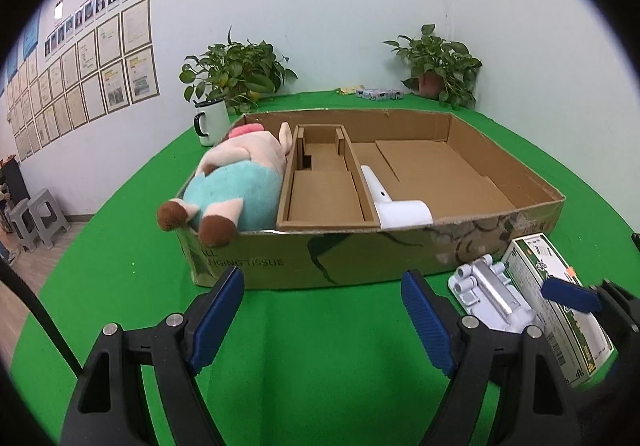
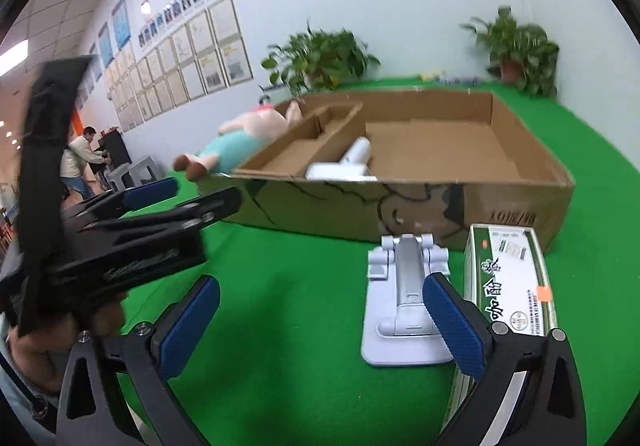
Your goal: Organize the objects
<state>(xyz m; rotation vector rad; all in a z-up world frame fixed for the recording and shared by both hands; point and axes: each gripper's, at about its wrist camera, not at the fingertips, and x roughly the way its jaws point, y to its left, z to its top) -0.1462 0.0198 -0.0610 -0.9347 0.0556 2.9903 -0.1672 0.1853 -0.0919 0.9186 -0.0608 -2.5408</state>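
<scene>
So far: 2 items sat inside the cardboard box (image 1: 400, 262), so the sorting looked partly done.
Plush toy (image 1: 236, 186): it lay along the box's left compartment, its brown feet hanging over the near wall.
White device (image 1: 394, 206): it rested inside the box, just right of the cardboard divider (image 1: 326, 182), against the near wall.
Still outside: the white folding stand (image 2: 404, 302) and the green-and-white carton (image 2: 512, 286) lay side by side on the green table (image 1: 320, 326), just in front of the box's right end.
Left gripper (image 1: 322, 318): its jaws stood wide apart with only bare green cloth between them, aimed at the box's front wall; nothing was held.
Right gripper (image 2: 320, 326): its jaws also stood apart and empty, the right pad over the gap between stand and carton.
Judgement: roughly halfway; the stand and the carton seemed left to go in, and the large right compartment was bare.
Background: a white mug (image 1: 210, 122) and 2 potted plants (image 1: 236, 72) stood beyond the box.
</scene>
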